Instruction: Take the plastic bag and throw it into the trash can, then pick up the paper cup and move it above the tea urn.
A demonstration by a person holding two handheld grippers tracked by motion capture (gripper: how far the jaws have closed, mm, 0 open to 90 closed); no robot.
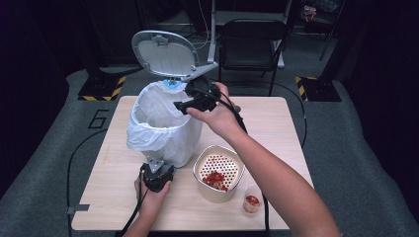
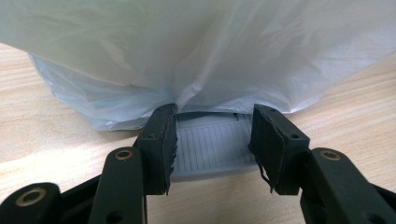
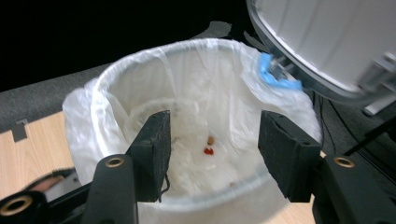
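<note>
A white pedal bin (image 1: pixel 170 140) lined with a thin white bag (image 3: pixel 140 74) stands on the wooden table, its grey lid (image 1: pixel 165 53) tipped up. At the foot of the bin, my left gripper (image 1: pixel 157 170) is shut on the grey ribbed pedal (image 2: pixel 210 156), one pad against each side. The left gripper (image 2: pixel 214 140) points at the overhanging bag. My right gripper (image 1: pixel 182 105) hovers over the bin's right rim. The right gripper (image 3: pixel 215 154) is open with nothing between its pads. Small red and tan scraps (image 3: pixel 208 150) lie at the bottom of the bag.
A cream strainer bowl (image 1: pixel 200 170) with red scraps (image 1: pixel 214 178) sits just right of the bin's foot. A small clear cup (image 1: pixel 252 200) with red bits stands near the front edge. A black chair (image 1: pixel 249 47) is behind the table. The bag's blue tie (image 3: pixel 275 74) hangs near the lid hinge.
</note>
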